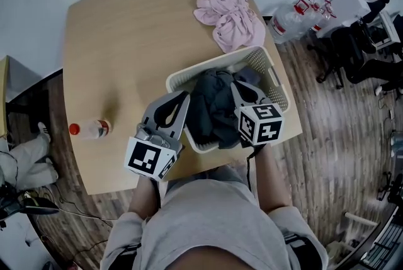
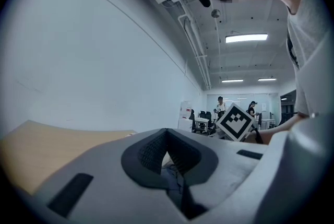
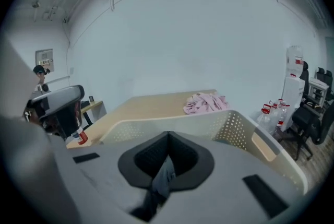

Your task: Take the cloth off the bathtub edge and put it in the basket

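Note:
A dark grey cloth (image 1: 211, 108) hangs bunched over the cream perforated basket (image 1: 267, 61) near the table's front edge. My left gripper (image 1: 184, 97) is shut on the cloth's left side. Between its closed jaws in the left gripper view (image 2: 166, 137) a fold of the cloth (image 2: 172, 176) is pinched. My right gripper (image 1: 238, 87) is shut on the cloth's right side, above the basket. In the right gripper view (image 3: 168, 139) a strip of the cloth (image 3: 164, 178) is clamped between the pads, with the basket rim (image 3: 209, 126) just beyond.
A pink cloth (image 1: 230, 16) lies crumpled at the far right of the wooden table (image 1: 126, 42). A plastic bottle with a red cap (image 1: 90, 129) lies at the table's left. Water jugs (image 1: 293, 18) and office chairs stand on the floor to the right.

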`<state>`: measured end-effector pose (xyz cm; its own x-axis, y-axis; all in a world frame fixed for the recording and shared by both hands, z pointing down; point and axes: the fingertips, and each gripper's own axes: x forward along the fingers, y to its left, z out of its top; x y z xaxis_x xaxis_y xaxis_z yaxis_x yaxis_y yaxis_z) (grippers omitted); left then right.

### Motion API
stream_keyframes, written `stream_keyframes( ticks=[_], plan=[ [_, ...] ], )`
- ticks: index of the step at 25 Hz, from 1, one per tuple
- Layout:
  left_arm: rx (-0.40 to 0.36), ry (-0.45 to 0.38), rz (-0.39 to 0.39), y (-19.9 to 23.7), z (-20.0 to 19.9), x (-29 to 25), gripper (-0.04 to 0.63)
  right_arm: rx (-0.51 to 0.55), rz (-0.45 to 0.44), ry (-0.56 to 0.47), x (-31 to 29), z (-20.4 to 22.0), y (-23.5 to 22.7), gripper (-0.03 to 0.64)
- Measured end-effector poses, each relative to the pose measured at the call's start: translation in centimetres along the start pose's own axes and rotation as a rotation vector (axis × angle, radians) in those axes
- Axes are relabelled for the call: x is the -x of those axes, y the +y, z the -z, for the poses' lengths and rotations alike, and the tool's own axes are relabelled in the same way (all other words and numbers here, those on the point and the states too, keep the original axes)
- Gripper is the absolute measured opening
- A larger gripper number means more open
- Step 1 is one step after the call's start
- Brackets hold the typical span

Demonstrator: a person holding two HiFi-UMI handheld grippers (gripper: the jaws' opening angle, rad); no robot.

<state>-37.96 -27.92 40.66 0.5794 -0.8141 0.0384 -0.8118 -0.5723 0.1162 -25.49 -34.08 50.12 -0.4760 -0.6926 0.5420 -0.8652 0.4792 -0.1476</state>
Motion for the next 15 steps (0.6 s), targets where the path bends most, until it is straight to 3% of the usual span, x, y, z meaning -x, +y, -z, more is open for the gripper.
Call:
stream_keyframes(
  ticks=[10, 15],
  plan=[
    [-0.06, -0.023, 0.018, -6.2, -1.9, 0.0, 0.014, -0.047, -0.1, -0.193, 7.4, -1.5, 1.1, 0.009],
    [-0.083, -0.033, 0.036, -10.8, -2.9, 0.5, 0.015, -0.007, -0.11, -0.244, 12.2, -1.5, 0.9, 0.009]
  ],
)
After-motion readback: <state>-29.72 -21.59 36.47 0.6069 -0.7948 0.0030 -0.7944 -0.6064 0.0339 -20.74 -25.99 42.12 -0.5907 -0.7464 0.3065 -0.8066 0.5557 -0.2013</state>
